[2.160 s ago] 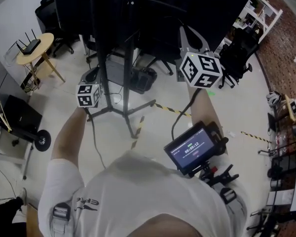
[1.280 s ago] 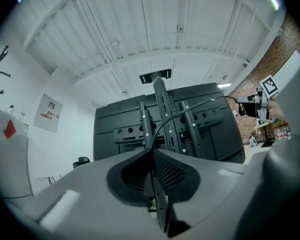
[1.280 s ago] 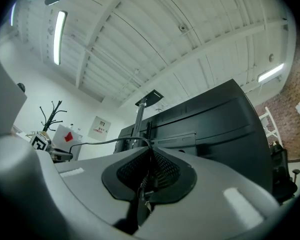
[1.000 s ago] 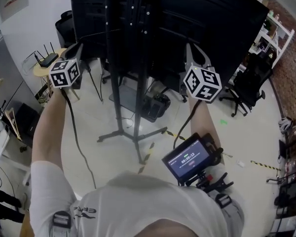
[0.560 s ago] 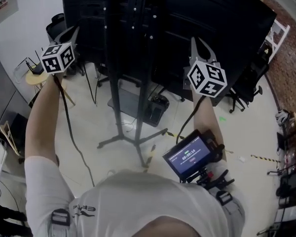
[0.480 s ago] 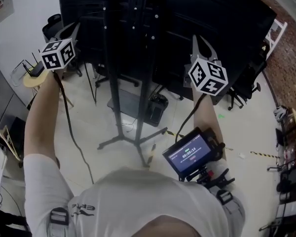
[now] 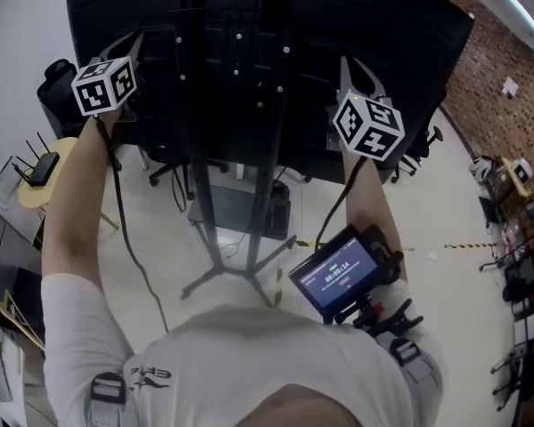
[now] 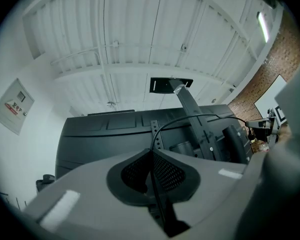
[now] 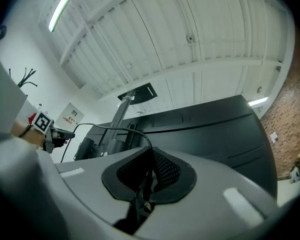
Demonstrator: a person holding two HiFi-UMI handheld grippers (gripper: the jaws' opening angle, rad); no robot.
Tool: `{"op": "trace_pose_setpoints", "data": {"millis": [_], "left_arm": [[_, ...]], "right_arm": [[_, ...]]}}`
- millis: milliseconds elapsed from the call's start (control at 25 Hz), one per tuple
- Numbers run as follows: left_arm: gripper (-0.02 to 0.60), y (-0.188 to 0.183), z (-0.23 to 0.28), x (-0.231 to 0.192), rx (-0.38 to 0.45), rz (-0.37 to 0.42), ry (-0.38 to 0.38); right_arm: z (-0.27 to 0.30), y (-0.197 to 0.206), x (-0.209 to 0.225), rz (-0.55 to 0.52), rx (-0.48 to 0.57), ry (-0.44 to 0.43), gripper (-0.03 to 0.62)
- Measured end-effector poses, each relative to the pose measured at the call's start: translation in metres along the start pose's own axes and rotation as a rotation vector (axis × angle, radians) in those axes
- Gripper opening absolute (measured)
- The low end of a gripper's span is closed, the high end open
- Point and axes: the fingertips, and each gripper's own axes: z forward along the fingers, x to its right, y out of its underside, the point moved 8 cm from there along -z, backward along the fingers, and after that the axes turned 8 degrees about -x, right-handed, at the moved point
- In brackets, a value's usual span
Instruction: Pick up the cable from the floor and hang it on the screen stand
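A thin black cable [image 8: 182, 118] runs in an arc between my two grippers, in front of the back of the big black screen [image 7: 249, 52]. My left gripper [image 8: 151, 151] is shut on one end of it, held high at the screen's left side [image 7: 133, 50]. At the screen's right side, my right gripper [image 9: 150, 151] is shut on the other end [image 7: 350, 68]. In the right gripper view the cable [image 9: 110, 129] leads left to the left gripper's marker cube [image 9: 41, 122]. The stand's column [image 8: 190, 104] rises behind the screen; its pole and legs [image 7: 236, 269] reach the floor.
A round wooden side table with a router [image 7: 37, 172] stands at the left, with a dark office chair [image 7: 58, 74] behind it. A black box [image 7: 240, 207] sits at the stand's foot. Striped tape [image 7: 467, 245] lies on the floor. Shelves [image 7: 516, 181] stand at the right.
Both grippers have risen with the cable toward the top of the screen. The left one climbed from beside the stand's pole to the screen's upper left.
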Motion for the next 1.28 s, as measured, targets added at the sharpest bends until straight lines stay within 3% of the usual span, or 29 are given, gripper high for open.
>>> {"op": "trace_pose_setpoints", "data": {"millis": [280,600,1280], "left_arm": [[0.017,0.006,0.032,-0.004,-0.038,-0.02,0.051],[0.015,0.017,0.046,-0.007,-0.077,0.004,0.049],[0.015,0.043,0.055,0.013,-0.124,0.029,0.098]], "right_arm": [[0.008,-0.002,-0.009,-0.098,-0.061,0.099,0.032],[0.021,0.004,-0.022,-0.198,-0.141,0.163,0.032],[0.032,0.046,-0.04,-0.247,-0.292,0.127,0.029]]}}
